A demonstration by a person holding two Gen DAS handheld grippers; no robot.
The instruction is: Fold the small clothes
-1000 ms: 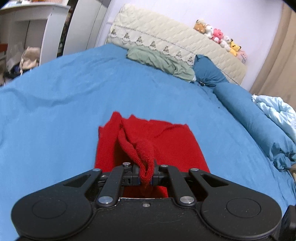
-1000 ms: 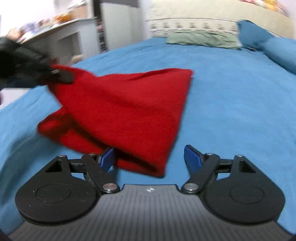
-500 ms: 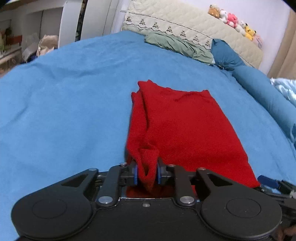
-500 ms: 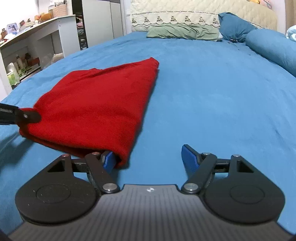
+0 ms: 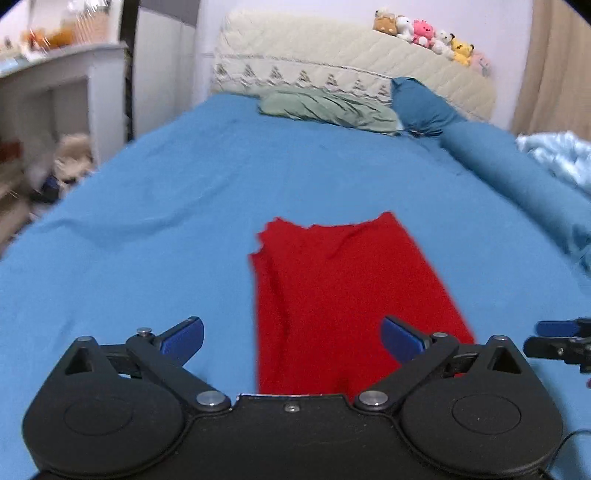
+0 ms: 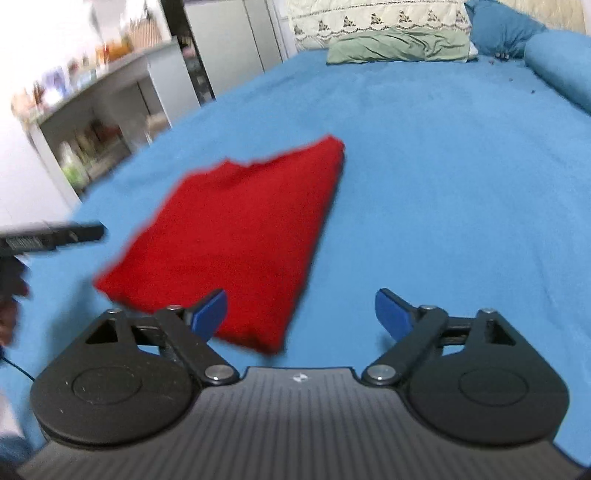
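**Red cloth released on the bed, both grippers open**

Bedroom, blue bedsheet [image 5: 184, 192] as the work surface; cream headboard [image 5: 351, 77] at the far end with a green pillow [image 5: 325, 110] below it, a row of soft toys [image 5: 424, 31] on top, white shelving [image 6: 103, 122] at the side.

Item: one red cloth [image 5: 332, 288], folded into a long narrow panel, lying flat on the sheet. Its long axis ran away from the left gripper [image 5: 291, 336] toward the headboard, near end passing just under the wide gap between that gripper's blue pads. From the right wrist view the same red cloth [image 6: 240, 229] lay ahead and to the left of the right gripper [image 6: 299, 314], its near corner behind the left pad. Left gripper judged the nearer and better aligned with the near edge; the next fold would likely carry that edge along the long axis.

Grippers: left, jaws wide apart, having just been opening, cloth beneath them but not pinched. Right, jaws likewise wide, just been opening a little further, holding nothing.

Changes from a second earlier: the left had then pinched a bunched ridge of cloth; now that ridge was dropped and lay smooth. The cloth, then draped in the air in the right view, now rested on the sheet.
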